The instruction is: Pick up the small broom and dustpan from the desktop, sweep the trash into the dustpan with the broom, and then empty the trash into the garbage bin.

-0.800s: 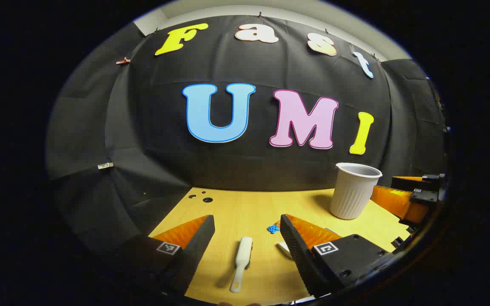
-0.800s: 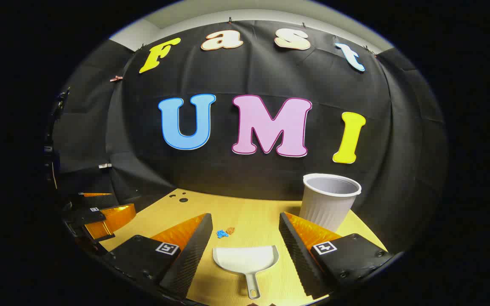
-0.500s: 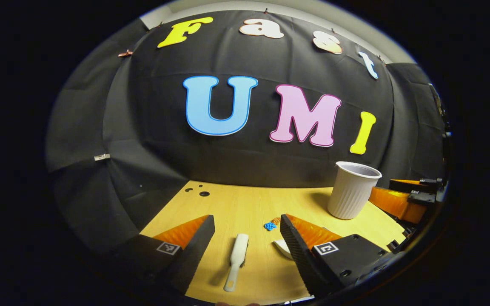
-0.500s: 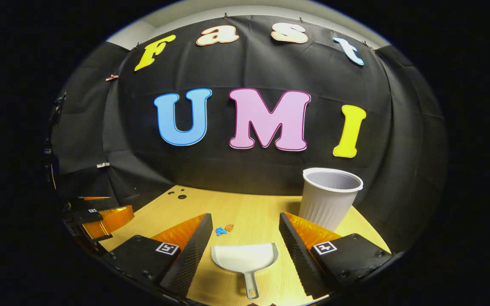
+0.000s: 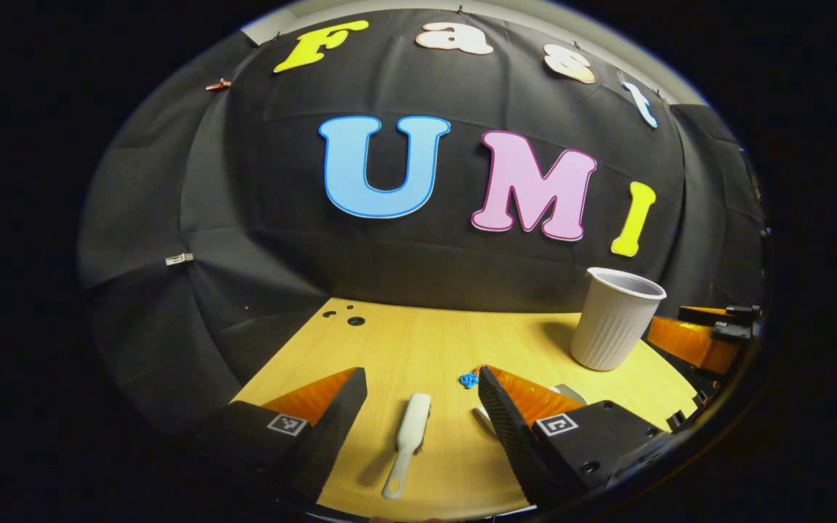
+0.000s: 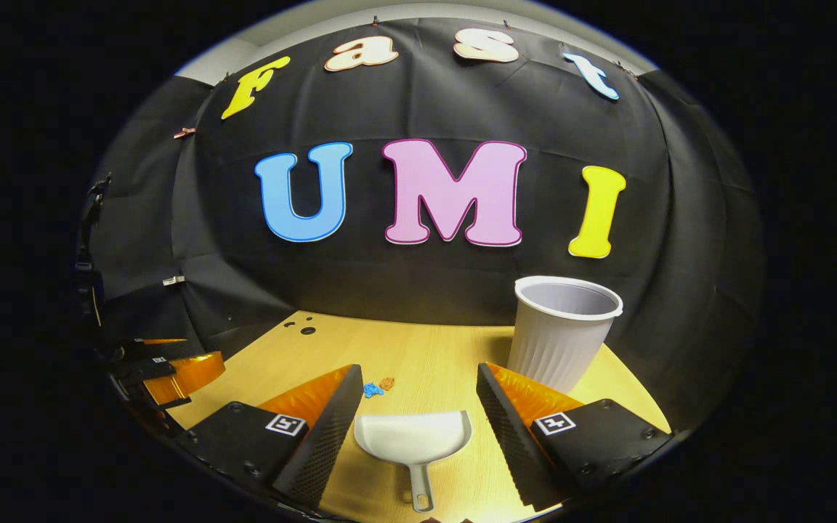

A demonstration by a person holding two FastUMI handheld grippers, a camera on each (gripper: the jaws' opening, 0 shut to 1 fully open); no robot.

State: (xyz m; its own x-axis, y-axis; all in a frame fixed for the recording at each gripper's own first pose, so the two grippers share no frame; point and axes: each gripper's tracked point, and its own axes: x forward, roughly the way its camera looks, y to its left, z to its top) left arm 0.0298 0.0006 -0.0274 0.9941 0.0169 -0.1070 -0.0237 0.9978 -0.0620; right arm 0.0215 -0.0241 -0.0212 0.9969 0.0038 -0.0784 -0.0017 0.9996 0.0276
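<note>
A small white broom [image 5: 407, 442] lies on the wooden desktop [image 5: 418, 341], between the spread fingers of my left gripper [image 5: 422, 385], which is open above it. In the right gripper view a white dustpan [image 6: 413, 439] lies flat with its handle toward me, between the fingers of my open right gripper [image 6: 418, 383]. Small blue and orange trash scraps [image 6: 378, 386] lie just past the dustpan; the blue scrap [image 5: 468, 378] sits by my left gripper's right finger. A white ribbed cup, the bin [image 6: 562, 330], stands at the right; in the left gripper view the same bin [image 5: 616, 317] stands far right.
The desktop [image 6: 426, 356] ends at the black cloth wall behind. Several small dark holes [image 5: 346, 318] mark its far left corner. The right gripper [image 5: 702, 338] shows at the right edge of the left gripper view, and the left gripper [image 6: 164, 370] at the left edge of the right gripper view.
Both views have tipped down slightly and moved a little forward; broom and dustpan sit a bit higher between the fingers. Neither gripper has closed and nothing on the desk has moved.
</note>
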